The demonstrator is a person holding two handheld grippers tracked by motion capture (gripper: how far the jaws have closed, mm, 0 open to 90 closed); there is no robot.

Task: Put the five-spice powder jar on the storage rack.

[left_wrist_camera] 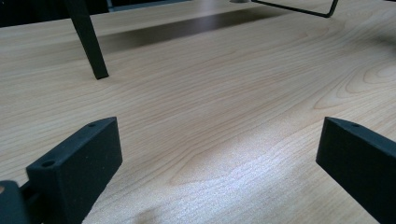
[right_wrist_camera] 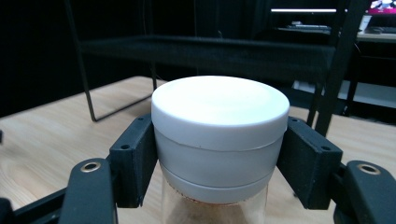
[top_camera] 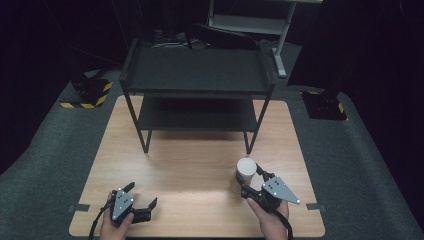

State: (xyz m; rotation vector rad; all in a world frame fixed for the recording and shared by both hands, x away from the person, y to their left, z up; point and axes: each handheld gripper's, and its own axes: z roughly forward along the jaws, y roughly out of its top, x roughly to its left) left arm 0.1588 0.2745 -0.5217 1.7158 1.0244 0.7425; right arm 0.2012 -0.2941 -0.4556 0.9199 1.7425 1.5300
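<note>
glass below the white cap makes this jar point(right_wrist_camera: 219, 140) slippery and fragile, so my right gripper point(top_camera: 252, 184) clamps the cap; my left gripper point(top_camera: 139, 197) is released.

The room is looking dark; light is shining on the table point(top_camera: 200, 165), and the shelf point(top_camera: 197, 70) is casting a shadow.

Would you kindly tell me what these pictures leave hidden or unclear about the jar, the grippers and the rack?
- Jar: its base is cut off by the bottom edge of the right gripper view; in the high view the right gripper covers its lower side.
- Jar contents: blurred brown behind the glass.
- Left gripper: its jaws are cut off by the frame edges.
- Rack: the lower shelf lies in shadow.
</note>
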